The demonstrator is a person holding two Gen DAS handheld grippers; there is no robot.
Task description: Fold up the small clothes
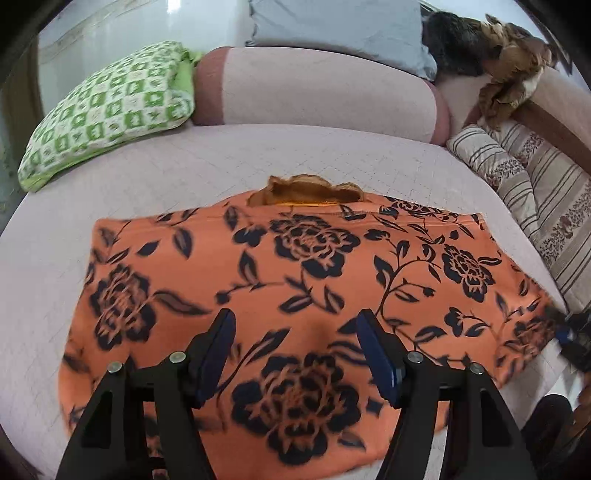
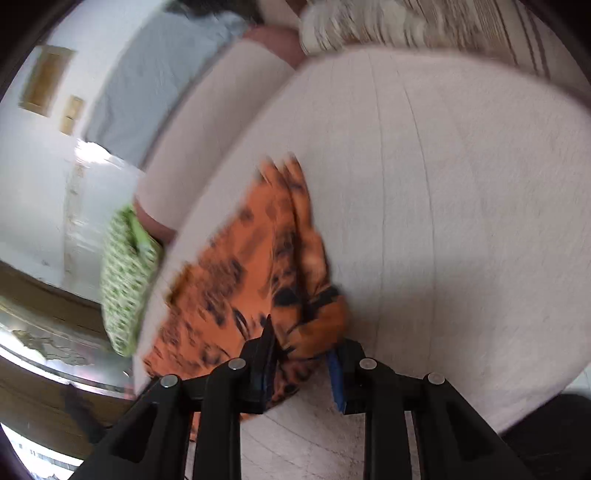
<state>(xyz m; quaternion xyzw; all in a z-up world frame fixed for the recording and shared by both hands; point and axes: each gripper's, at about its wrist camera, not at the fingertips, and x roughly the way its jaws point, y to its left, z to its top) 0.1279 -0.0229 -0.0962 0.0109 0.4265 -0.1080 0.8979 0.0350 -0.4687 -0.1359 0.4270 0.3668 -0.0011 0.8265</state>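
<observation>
An orange garment with black flowers (image 1: pixel 295 266) lies spread flat on the pale pink mattress (image 1: pixel 184 158), its brown-lined neck opening at the far edge. My left gripper (image 1: pixel 295 317) hovers over the near half of the cloth, jaws wide and open, nothing between them. In the right wrist view the same garment (image 2: pixel 236 288) is blurred, and its bunched corner sits between the fingers of my right gripper (image 2: pixel 304 339). Those jaws stand partly apart, and the blue right pad (image 2: pixel 335 380) shows bare below the fabric. The right gripper (image 1: pixel 569 336) also appears as a blur at the cloth's right corner.
A green-and-white patterned pillow (image 1: pixel 107 110) lies at the far left, a pink bolster (image 1: pixel 314 88) and a grey-blue pillow (image 1: pixel 340 26) behind the garment. A striped quilt (image 1: pixel 535 192) and brown crumpled cloth (image 1: pixel 509 74) lie at the right. Bare mattress (image 2: pixel 461 221) spreads right of the garment.
</observation>
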